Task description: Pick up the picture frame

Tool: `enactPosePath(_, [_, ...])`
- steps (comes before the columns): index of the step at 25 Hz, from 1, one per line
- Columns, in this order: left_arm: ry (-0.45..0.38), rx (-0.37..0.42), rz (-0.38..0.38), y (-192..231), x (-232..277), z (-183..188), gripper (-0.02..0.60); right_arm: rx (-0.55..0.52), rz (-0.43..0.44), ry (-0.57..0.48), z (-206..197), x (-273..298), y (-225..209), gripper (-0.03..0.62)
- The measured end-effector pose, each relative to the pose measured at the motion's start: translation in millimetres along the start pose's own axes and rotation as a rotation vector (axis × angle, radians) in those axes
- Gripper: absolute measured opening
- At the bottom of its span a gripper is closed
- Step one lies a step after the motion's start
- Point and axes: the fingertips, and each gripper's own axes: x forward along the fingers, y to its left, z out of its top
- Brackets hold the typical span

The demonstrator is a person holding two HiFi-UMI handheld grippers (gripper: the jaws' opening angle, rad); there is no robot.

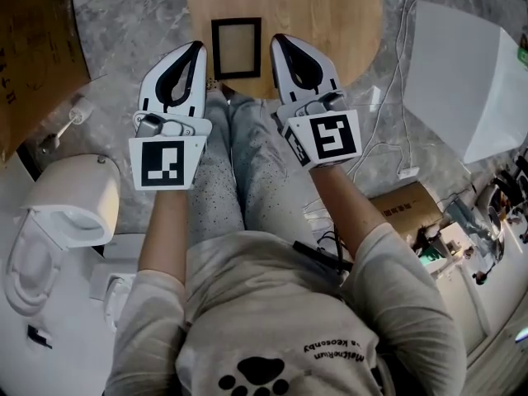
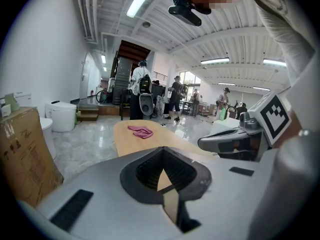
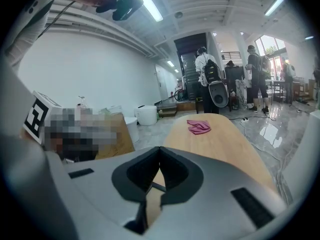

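Note:
A black picture frame (image 1: 237, 48) lies flat on the oval wooden table (image 1: 330, 15), close to its near edge. My left gripper (image 1: 199, 48) hangs just left of the frame, shut with nothing in it. My right gripper (image 1: 279, 41) hangs just right of the frame, also shut and empty. Both point forward over the person's knees, short of the table top. In the right gripper view a thin strip of the frame (image 3: 158, 186) shows through the hole in the shut jaws. The left gripper view shows only bare table wood (image 2: 161, 182) through its jaws.
A pink cloth (image 2: 141, 131) lies on the far end of the table. A cardboard box (image 1: 37, 52) stands at the left, a white toilet (image 1: 58, 221) below it, a white board (image 1: 466, 81) at the right with cables on the floor. Several people stand far behind the table.

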Motion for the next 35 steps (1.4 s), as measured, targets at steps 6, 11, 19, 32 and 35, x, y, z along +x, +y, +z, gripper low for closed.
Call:
enactPosePath(6, [0.018, -0.01, -0.005, 5, 11, -17, 0.008, 0.015, -0.007, 0.028, -18, 9, -4, 0.009])
enactPosePath(11, [0.041, -0.026, -0.003, 10, 21, -30, 0.008, 0.02, -0.003, 0.063, -34, 19, -6, 0.009])
enactPosePath(19, [0.105, -0.038, -0.018, 14, 37, -62, 0.008, 0.014, 0.011, 0.125, -63, 39, -8, 0.009])
enactPosePath(32, [0.227, -0.056, -0.06, 14, 53, -113, 0.008, 0.01, 0.017, 0.21, -97, 51, -12, 0.009])
enactPosePath(35, [0.242, -0.061, -0.07, 12, 54, -120, 0.008, 0.012, 0.024, 0.236, -107, 52, -10, 0.009])
